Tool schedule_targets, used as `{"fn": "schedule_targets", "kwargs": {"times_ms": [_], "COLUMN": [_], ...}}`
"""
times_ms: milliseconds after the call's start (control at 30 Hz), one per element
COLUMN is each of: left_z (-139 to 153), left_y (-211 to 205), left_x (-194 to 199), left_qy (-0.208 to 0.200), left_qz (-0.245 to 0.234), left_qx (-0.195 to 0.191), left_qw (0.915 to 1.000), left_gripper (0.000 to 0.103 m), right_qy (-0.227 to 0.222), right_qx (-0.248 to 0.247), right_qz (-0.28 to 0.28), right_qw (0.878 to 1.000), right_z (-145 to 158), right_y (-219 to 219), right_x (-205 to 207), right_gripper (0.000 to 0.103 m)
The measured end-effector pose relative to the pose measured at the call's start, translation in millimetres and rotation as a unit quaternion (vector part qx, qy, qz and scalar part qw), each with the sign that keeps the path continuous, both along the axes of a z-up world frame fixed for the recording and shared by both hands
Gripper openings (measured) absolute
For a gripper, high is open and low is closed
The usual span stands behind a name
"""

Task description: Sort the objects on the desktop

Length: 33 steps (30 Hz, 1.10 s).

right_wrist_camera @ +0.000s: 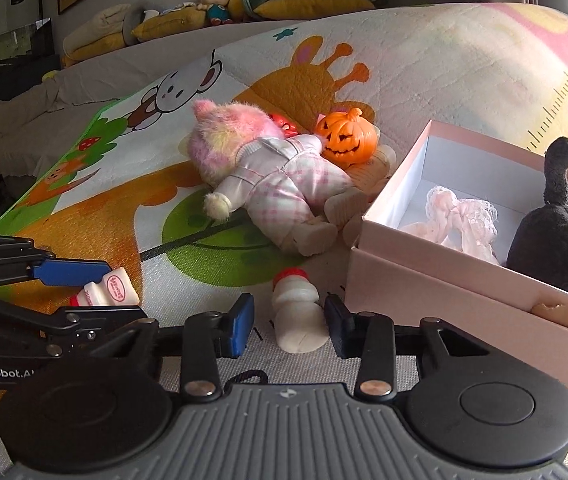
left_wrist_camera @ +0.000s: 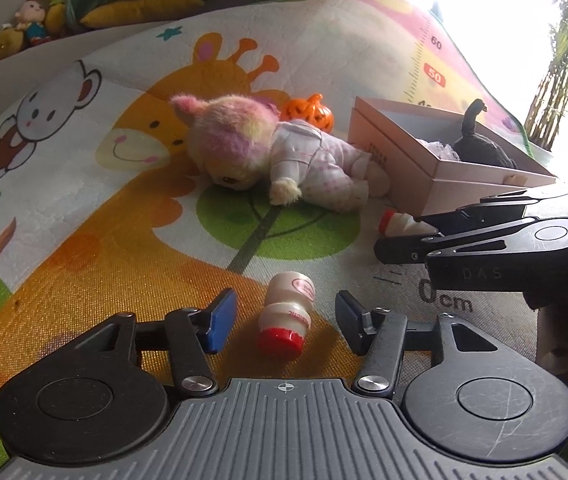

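A small white plastic drink bottle with a red cap [left_wrist_camera: 284,320] lies on its side on the cartoon-printed play mat [left_wrist_camera: 84,240], cap towards the camera, between the blue pads of the left tongs [left_wrist_camera: 282,308]. These tongs stand apart, with mat showing on both sides of the bottle, so nothing is clamped. At about 3 o'clock from it, the right tongs [right_wrist_camera: 287,316] straddle a second white bottle with a red cap [right_wrist_camera: 297,316], which lies with its cap pointing away. The left pad is clear of this bottle. The right pad seems to touch its side, though the angle makes that hard to confirm, so these tongs read as apart and not gripping. At 12 o'clock from both bottles, a fluffy pink-and-yellow plush doll in checked pink pyjamas [left_wrist_camera: 268,152] lies face down on the mat. An orange plastic jack-o'-lantern pumpkin [left_wrist_camera: 309,114] sits just beyond the doll's back, at about 1 o'clock. At 2 o'clock a shallow pale pink cardboard box [left_wrist_camera: 423,160] rests on the mat, near the doll's feet. Inside it are a black plush toy with a long neck [right_wrist_camera: 555,240] and a bundle of pale pink lace fabric [right_wrist_camera: 455,216] beside it.
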State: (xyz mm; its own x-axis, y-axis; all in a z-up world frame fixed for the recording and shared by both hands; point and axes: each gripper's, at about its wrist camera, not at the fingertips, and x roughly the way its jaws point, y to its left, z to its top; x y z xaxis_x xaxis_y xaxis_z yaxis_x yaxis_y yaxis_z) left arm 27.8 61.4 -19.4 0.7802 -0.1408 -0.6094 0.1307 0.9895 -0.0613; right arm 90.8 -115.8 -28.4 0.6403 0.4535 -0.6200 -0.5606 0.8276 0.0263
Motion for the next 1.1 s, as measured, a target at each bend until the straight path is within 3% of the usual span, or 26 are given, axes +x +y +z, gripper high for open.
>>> {"fn": "schedule_targets", "kwargs": {"times_ms": [167, 567, 1100], "left_z": [0, 0, 4], "left_y": [-3, -5, -9], "left_x": [-2, -3, -11], "left_qy": [-0.005, -0.007, 0.005], "left_qz": [0.006, 0.014, -0.007], "left_qx": [0.015, 0.026, 0.013], "left_qw": [0.9999, 0.9995, 0.9999], "left_gripper": [0.047, 0.029, 0.029], "right_qy": [-0.004, -0.005, 0.01], "right_qx": [-0.006, -0.006, 0.009], "right_qz": [0.001, 0.001, -0.006], "right_qw": [1.0, 1.0, 1.0], "right_z": [0, 1, 3], "right_y": [-1, -4, -39], "right_x": [-3, -9, -36], "right_gripper": [0.03, 0.026, 0.026]}}
